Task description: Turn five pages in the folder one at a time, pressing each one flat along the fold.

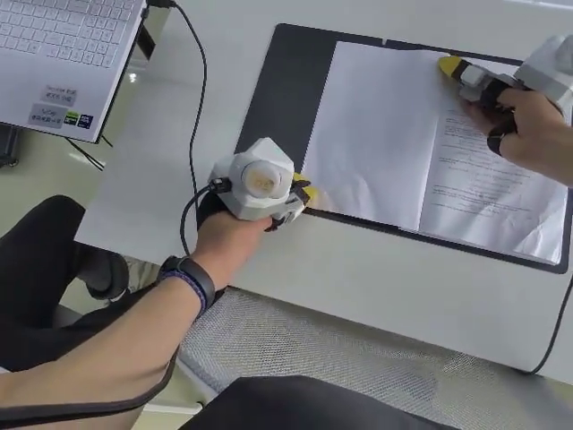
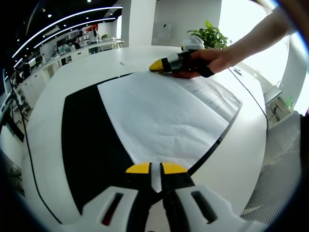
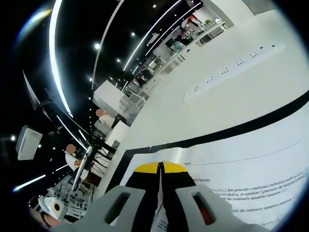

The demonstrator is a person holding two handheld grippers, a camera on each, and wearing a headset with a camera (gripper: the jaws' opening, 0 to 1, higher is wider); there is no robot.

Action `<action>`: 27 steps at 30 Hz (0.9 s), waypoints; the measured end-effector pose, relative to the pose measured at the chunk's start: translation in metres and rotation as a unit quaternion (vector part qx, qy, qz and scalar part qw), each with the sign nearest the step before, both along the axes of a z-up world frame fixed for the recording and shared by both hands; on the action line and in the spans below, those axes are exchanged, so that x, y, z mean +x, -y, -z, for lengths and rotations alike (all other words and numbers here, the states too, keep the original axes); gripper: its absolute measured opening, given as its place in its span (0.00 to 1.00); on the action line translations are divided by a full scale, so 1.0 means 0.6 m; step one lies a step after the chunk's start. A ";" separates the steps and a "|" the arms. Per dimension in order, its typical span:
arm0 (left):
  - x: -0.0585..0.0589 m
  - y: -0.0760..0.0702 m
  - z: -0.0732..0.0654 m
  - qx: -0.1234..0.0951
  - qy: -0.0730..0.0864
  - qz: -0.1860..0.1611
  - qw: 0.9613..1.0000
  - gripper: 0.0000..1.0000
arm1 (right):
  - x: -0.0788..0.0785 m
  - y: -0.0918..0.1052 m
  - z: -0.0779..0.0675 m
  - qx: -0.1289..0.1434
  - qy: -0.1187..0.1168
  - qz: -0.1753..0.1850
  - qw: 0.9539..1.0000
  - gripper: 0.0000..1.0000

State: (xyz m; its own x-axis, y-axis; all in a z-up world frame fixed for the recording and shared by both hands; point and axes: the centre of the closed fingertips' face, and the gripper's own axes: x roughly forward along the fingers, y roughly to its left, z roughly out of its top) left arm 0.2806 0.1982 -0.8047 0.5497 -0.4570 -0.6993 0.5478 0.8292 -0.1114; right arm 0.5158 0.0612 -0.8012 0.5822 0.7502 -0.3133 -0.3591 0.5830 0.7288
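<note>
Left gripper (image 1: 304, 192) jaws clamp the page (image 1: 376, 125) corner, right gripper (image 1: 450, 65) jaws together, laptop (image 1: 63, 54) aside.

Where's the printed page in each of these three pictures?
Head view: printed page at right, under the right claw.
Left gripper view: upper right, past the blank sheet.
Right gripper view: lower right, ahead of the claw.
Shared landmark: the black folder underneath.

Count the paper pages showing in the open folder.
2: a blank page left of the fold, a printed page right of it. Others may lie hidden beneath.
</note>
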 end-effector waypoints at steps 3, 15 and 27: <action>0.000 0.000 0.000 0.000 0.001 0.000 1.000 0.05 | -0.017 -0.001 0.000 0.003 -0.003 -0.007 1.000 0.00; 0.000 0.000 0.001 -0.003 -0.001 -0.005 1.000 0.05 | -0.110 -0.011 -0.021 0.015 -0.006 -0.031 0.999 0.00; 0.002 -0.003 0.002 -0.010 -0.003 -0.010 1.000 0.03 | -0.172 -0.002 -0.012 0.009 -0.002 -0.057 0.998 0.00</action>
